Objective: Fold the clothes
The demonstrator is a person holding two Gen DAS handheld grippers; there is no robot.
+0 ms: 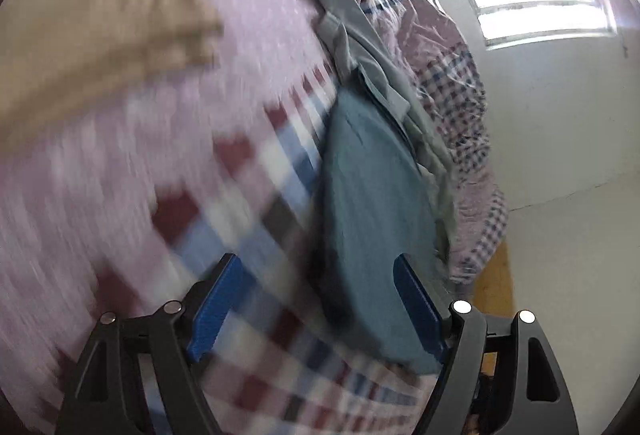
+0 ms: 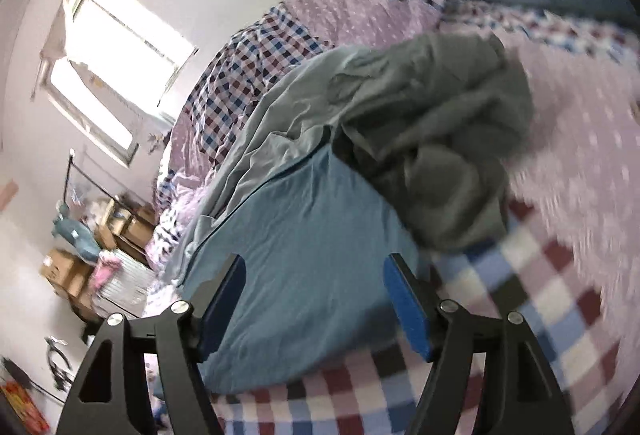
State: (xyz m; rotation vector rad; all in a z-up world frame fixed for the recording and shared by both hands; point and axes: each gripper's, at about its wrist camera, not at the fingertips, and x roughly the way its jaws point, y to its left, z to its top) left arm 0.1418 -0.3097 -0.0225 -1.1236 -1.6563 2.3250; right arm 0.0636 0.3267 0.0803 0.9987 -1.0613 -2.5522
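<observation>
1. I see the bed (image 2: 568,139) filling most of both views, covered with a pink dotted spread bordered by red, blue and white checks; much of it is smeared by motion blur, worst at 7 o'clock in the left wrist view.
2. A bunched quilt (image 2: 256,55) in the same check and pink pattern lies along the bed's far edge, toward 11 o'clock in the right wrist view and 1 o'clock in the left.
3. The folded blue garment (image 2: 316,267) lies flat on the bed, at the centre of the right wrist view and running from centre toward 5 o'clock in the left wrist view (image 1: 372,219).
4. A crumpled grey-green garment (image 2: 436,123) rests against the blue one's far end, toward 1 o'clock from it in the right wrist view, partly overlapping it.
5. A pale grey garment (image 2: 256,139) lies in loose folds beside the blue one, at 10 o'clock from it, between it and the quilt.
6. A tan folded garment (image 1: 100,35) sits on the pink spread at 10 o'clock in the left wrist view, well apart from the blue one.
7. My right tool (image 2: 314,309) stands wide, its blue pads either side of the blue garment's near end as I look along it, gripping nothing.
8. My left tool (image 1: 316,309) is also wide and holding nothing, over the checked border with the blue garment's edge near its right finger.
9. A bright window (image 2: 120,47) sits at 10 o'clock in the right wrist view, with cardboard boxes (image 2: 68,271) on the floor at 8 o'clock.
</observation>
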